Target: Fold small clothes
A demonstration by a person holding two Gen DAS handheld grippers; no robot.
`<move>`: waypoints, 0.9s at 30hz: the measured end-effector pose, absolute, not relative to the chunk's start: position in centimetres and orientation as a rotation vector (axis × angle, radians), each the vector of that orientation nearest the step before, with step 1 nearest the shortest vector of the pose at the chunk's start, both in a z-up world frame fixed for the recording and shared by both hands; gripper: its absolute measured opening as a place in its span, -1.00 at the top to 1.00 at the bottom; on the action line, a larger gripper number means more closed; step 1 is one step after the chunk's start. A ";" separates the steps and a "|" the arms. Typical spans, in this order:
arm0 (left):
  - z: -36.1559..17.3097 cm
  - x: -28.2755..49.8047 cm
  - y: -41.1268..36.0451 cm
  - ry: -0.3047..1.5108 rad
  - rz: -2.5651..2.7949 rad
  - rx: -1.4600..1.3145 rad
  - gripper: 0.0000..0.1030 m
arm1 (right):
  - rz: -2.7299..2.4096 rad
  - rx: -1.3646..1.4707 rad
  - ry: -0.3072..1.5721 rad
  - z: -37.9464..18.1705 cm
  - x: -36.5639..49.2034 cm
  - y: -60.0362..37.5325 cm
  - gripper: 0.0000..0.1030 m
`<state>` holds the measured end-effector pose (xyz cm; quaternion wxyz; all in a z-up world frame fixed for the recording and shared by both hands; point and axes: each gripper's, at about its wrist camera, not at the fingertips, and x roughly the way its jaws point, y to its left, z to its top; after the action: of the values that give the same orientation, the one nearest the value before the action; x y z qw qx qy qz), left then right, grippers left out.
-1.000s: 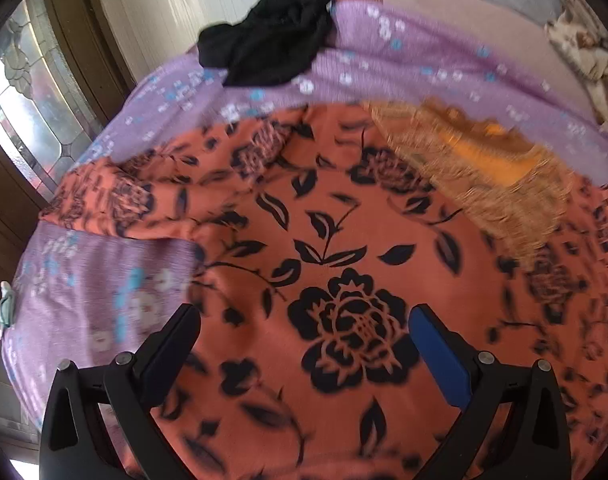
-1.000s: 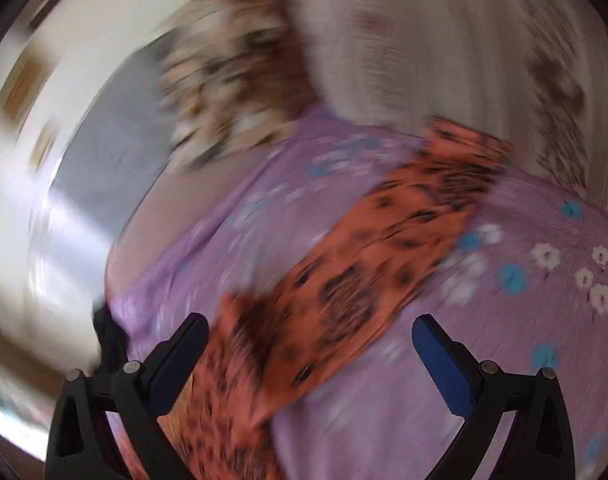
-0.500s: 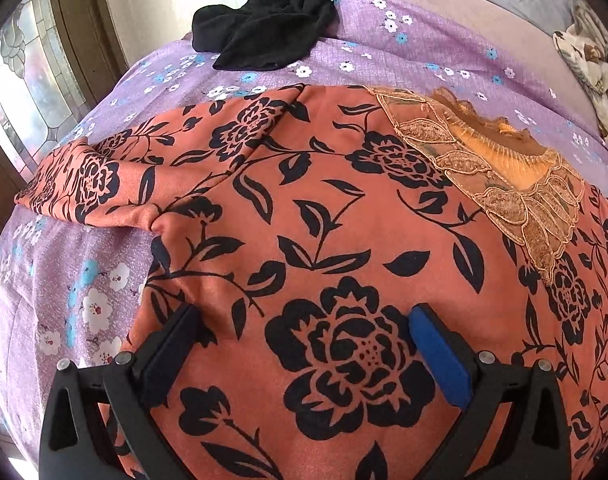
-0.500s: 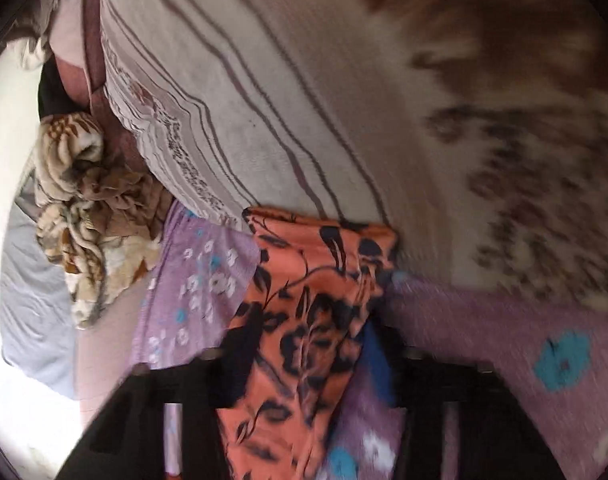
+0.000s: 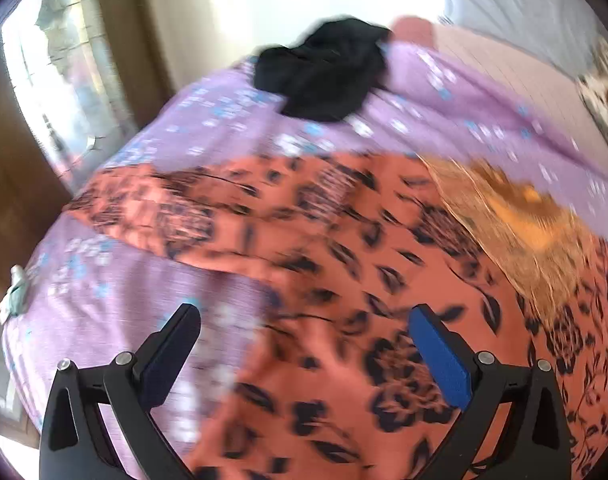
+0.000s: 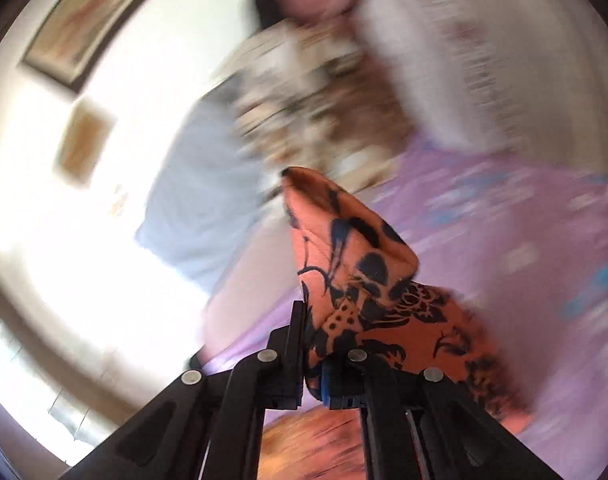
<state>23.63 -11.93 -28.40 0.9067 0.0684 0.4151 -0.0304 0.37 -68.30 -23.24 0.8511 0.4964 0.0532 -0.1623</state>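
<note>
In the left wrist view, the left gripper [image 5: 304, 354] hangs with its jaws released and empty above the orange floral garment [image 5: 344, 264], which lies spread flat on the purple floral bedsheet [image 5: 116, 288] near the bed's left edge, with a black garment [image 5: 324, 68] farther up the bed. In the right wrist view, the right gripper [image 6: 313, 354] is clenched on a raised sleeve end [image 6: 344, 248] of that garment, so the sleeve fold appears to be in hand. The next move probably calls for carrying this end inward across the garment body and laying it flat before letting go.

Orange-black floral garment [image 5: 344, 280], purple bedsheet [image 5: 116, 300]
</note>
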 end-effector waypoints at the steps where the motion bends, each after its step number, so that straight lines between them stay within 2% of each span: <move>1: -27.8 23.7 -10.9 0.843 -0.033 0.131 -1.00 | -0.274 1.037 0.125 -22.0 2.7 -65.6 0.89; 5: -27.1 24.2 -7.1 0.834 0.062 0.072 -1.00 | -0.090 1.050 0.174 -20.8 10.4 -56.9 0.89; 9: -27.0 24.7 -3.5 0.853 0.132 -0.015 -1.00 | 0.019 1.111 0.256 -22.8 18.2 -49.1 0.89; 12: -26.9 25.1 -1.2 0.844 0.186 -0.032 -1.00 | 0.085 1.155 0.373 -25.5 23.6 -43.0 0.80; 13: -26.8 25.3 -0.6 0.842 0.204 -0.035 -1.00 | 0.099 1.156 0.435 -26.3 24.8 -41.2 0.71; 15: -26.8 25.5 0.7 0.842 0.237 -0.054 -1.00 | 0.131 1.133 0.578 -27.6 26.0 -38.0 0.00; 16: -26.8 25.7 1.3 0.847 0.244 -0.073 -1.00 | 0.159 1.116 0.624 -27.9 26.6 -37.0 -0.57; 20: -26.7 25.8 1.6 0.848 0.238 -0.107 -1.00 | 0.218 1.001 0.613 -27.4 22.9 -34.1 -0.59; 27: -26.8 26.0 -3.4 0.825 0.078 -0.024 -1.00 | -0.021 0.809 0.622 -25.5 13.8 -40.4 -0.54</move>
<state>26.02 -3.37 -26.83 0.9153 -0.0116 0.4008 0.0377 13.80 -40.37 -25.51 0.8727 0.3870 0.2977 -0.0101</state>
